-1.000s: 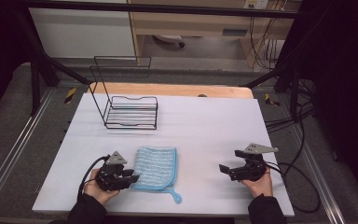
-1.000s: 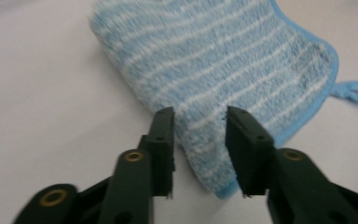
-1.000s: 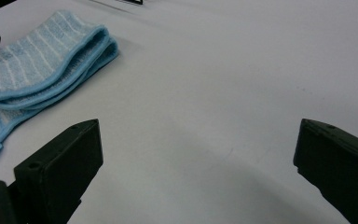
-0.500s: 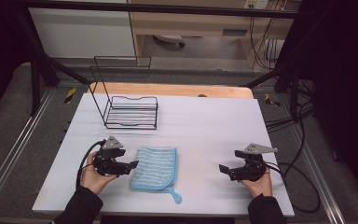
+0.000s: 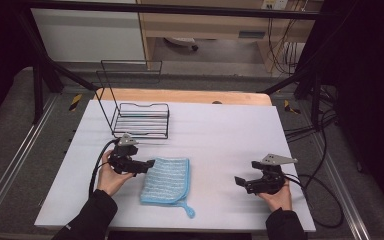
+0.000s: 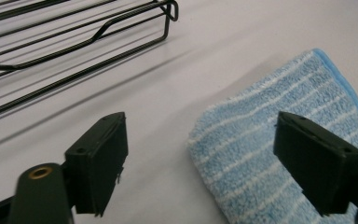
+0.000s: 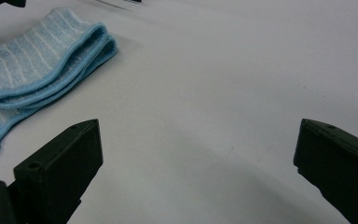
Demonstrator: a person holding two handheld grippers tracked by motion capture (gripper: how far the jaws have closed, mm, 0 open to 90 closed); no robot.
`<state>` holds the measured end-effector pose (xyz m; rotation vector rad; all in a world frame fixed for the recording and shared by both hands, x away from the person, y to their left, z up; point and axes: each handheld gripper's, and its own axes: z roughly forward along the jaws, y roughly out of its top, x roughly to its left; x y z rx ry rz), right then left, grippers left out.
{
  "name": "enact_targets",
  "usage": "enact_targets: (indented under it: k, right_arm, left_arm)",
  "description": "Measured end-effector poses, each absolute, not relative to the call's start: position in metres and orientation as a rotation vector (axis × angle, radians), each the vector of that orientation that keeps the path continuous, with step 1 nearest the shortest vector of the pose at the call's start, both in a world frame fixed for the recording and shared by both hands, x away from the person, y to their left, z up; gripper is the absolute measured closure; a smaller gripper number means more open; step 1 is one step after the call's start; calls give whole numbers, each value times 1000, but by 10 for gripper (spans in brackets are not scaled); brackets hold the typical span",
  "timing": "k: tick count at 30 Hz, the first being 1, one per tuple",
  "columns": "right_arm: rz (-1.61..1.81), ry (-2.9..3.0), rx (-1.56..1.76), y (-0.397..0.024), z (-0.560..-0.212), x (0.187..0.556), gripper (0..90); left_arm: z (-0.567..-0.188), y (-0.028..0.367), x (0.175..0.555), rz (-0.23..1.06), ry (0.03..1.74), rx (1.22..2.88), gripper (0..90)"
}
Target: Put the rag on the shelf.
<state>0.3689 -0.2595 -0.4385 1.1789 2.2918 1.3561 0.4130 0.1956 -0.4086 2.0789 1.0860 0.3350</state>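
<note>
A light blue striped towel (image 5: 167,180) lies folded on the white table (image 5: 215,135), with a hanging loop (image 5: 190,212) at its near corner. My left gripper (image 5: 149,163) hovers at the towel's far left corner. Its jaws have just been opening and now stand wide. In the left gripper view the towel (image 6: 261,107) corner lies under the gap of the left gripper (image 6: 200,140), and the pads do not touch it. My right gripper (image 5: 241,181) rests open to the right of the towel. In the right gripper view the right gripper (image 7: 200,140) has bare table between its jaws, with the towel (image 7: 42,60) farther off.
A black wire rack (image 5: 140,120) stands at the table's back left, just beyond my left gripper; its base wires (image 6: 56,51) run across the top of the left gripper view. A wooden board (image 5: 180,96) borders the table's far edge. Cables hang off the right side.
My left gripper has moved from the towel's near left edge away toward the rack, and its jaws have opened. The towel lies flat and still. The right gripper has not moved.
</note>
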Motion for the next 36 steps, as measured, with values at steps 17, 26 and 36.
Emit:
enact_targets:
  k: [17,26,36]
  right_arm:
    - [1354,2305,1182,-257,-440,370,20]
    - [1364,2308,1197,-253,-439,370,22]
    - [1364,2314,1204,-236,-434,374,23]
  left_arm:
    - [-438,193,425,151,1195,2069,607]
    - [-442,191,425,124,1183,2091,694]
    - [-442,189,423,145,1152,2118,750]
